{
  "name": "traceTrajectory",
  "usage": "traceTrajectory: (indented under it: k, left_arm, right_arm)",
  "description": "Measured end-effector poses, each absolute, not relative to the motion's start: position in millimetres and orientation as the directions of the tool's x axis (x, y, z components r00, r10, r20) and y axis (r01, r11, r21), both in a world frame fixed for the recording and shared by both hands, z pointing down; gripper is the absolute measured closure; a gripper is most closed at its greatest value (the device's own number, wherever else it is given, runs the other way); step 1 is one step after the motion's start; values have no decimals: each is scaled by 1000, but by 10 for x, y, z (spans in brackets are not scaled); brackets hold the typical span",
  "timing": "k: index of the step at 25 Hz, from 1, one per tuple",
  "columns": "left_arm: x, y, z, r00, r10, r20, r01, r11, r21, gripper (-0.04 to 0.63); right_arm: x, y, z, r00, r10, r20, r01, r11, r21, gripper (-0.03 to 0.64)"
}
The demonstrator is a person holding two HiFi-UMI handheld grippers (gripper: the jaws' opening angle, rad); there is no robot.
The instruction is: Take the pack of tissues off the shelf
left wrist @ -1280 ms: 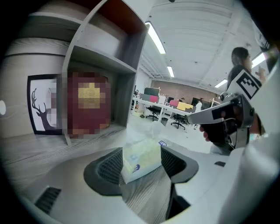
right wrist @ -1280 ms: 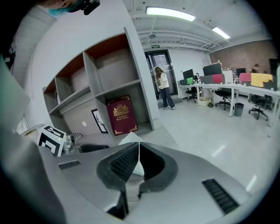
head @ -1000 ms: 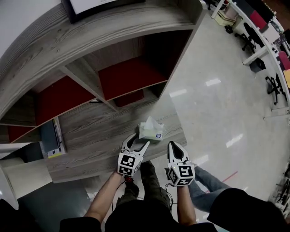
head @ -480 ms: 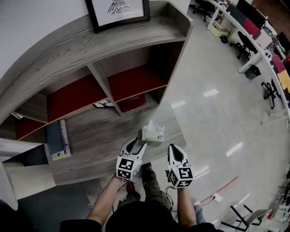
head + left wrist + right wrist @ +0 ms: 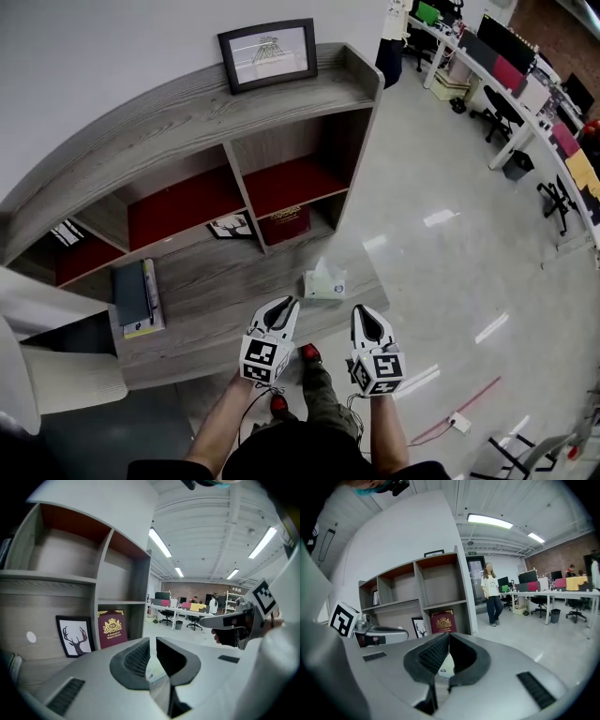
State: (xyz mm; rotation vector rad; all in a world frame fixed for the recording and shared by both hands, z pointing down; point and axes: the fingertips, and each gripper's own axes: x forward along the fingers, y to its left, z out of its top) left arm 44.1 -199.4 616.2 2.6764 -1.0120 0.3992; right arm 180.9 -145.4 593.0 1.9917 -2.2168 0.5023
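Note:
The pale green pack of tissues (image 5: 324, 281) with a white tissue sticking out stands on the low grey wooden shelf top (image 5: 206, 281), near its right end. My left gripper (image 5: 283, 302) hovers just short of the pack, to its near left. Its jaws are closing to a narrow slit with nothing between them. Through that slit in the left gripper view (image 5: 153, 640) a sliver of the pack (image 5: 152, 665) shows. My right gripper (image 5: 362, 309) hangs near the shelf's front edge, right of the pack, shut and empty. The right gripper view (image 5: 448, 636) also shows the pack (image 5: 446, 667).
A deer picture (image 5: 229, 226) and a red book (image 5: 287, 223) stand in the lower cubbies. A framed picture (image 5: 269, 54) sits on the top board and books (image 5: 136, 297) lie at the shelf's left. Desks and chairs (image 5: 506, 84) line the far right; a person (image 5: 491, 592) stands there.
The left gripper's jaws have gone from wide open to nearly together. Both grippers sit a little farther back from the pack, and the head view has lifted to show more of the shelf.

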Motion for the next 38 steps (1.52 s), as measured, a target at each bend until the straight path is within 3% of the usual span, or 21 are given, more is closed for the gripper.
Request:
traceTrajectory:
  k: [4,20,38]
  left_arm:
    - [253,-1917,5941,709,-638,302,-690,-715,110,569]
    - [-336,-1300,5365,692,-684,230,-712,-699,64,579]
    - [-739,-832,5178,679,-706,200,-727,-685,47,580]
  right_arm:
    - [1718,-1347,5712,-124,-957,262,-985,88,-146,588]
    - [1389,-709,5079,-109,-982,152,-992,97,-82,588]
    - [1103,-130,5060,-120,-981,154,-992,111,-62,588]
